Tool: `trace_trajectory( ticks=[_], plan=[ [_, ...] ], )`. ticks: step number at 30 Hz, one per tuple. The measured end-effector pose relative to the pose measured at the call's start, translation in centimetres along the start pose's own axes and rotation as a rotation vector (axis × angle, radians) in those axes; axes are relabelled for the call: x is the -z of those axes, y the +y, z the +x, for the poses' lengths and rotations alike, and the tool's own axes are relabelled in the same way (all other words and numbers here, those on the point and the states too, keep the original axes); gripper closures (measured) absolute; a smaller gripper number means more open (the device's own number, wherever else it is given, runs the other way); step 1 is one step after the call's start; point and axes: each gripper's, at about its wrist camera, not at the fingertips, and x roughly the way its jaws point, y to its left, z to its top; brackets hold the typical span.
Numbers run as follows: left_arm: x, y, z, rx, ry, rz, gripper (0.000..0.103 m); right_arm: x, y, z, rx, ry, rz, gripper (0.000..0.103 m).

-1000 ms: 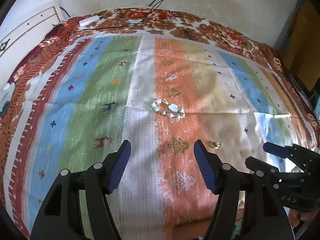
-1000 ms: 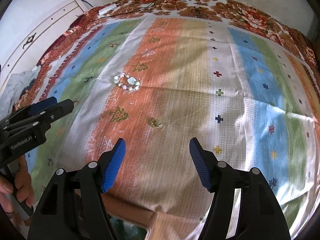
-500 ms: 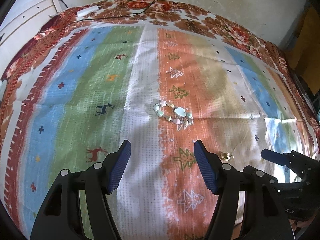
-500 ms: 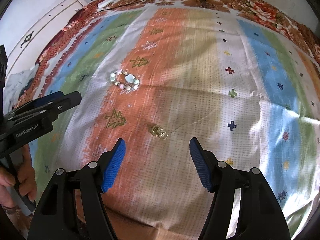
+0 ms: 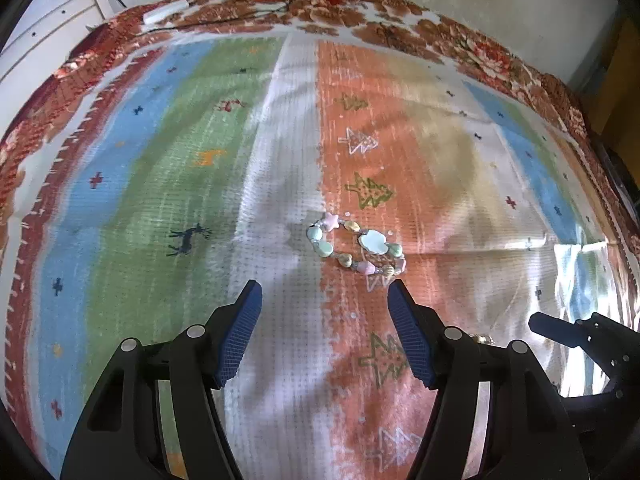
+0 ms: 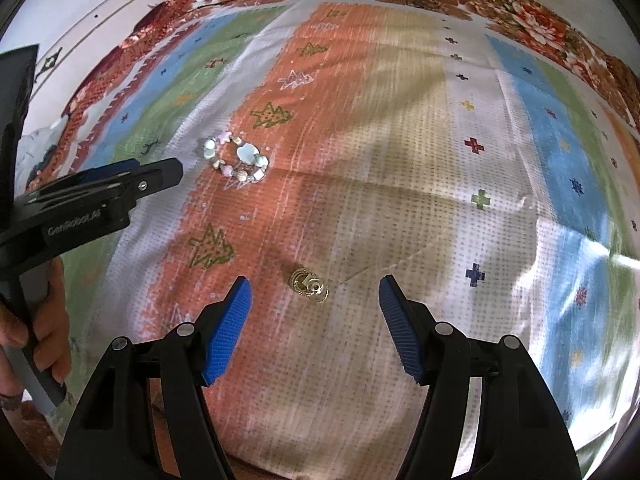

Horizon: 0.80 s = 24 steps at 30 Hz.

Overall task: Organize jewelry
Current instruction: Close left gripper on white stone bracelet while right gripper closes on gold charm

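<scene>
**Both grippers lower over the jewelry**

The beaded bracelet (image 5: 356, 246) lies mid-cloth on the white-orange stripe border, now just ahead of the left gripper (image 5: 322, 332) — nearer than a second ago. The gold ring (image 6: 309, 285) sits nearby on the striped cloth (image 6: 400, 160), now almost between the right gripper (image 6: 314, 328) fingertips. Both jaws gape wide — empty, unchanged.

Striped cloth (image 5: 280, 320) over table; bead bracelet (image 5: 356, 244), gold ring (image 6: 309, 286) lying apart.
</scene>
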Motion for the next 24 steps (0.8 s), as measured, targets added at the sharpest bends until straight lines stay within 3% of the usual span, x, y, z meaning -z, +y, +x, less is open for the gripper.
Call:
trace_trajectory(
  ticks=[5, 8, 24],
  plan=[
    [-0.7, 0.5, 1.4, -0.014, 0.007, -0.004, 0.038, -0.4, 0.0, 0.6, -0.011, 0.000, 0.001, 0.037],
    [-1.1, 0.6, 2.0, -0.067, -0.006, -0.013, 0.040, -0.5, 0.0, 1.0, -0.006, 0.005, -0.005, 0.037],
    [-2.5, 0.6, 4.8, -0.090, 0.006, 0.012, 0.040, -0.6, 1.1, 3.4, 0.044, 0.051, -0.055, 0.037]
  ],
)
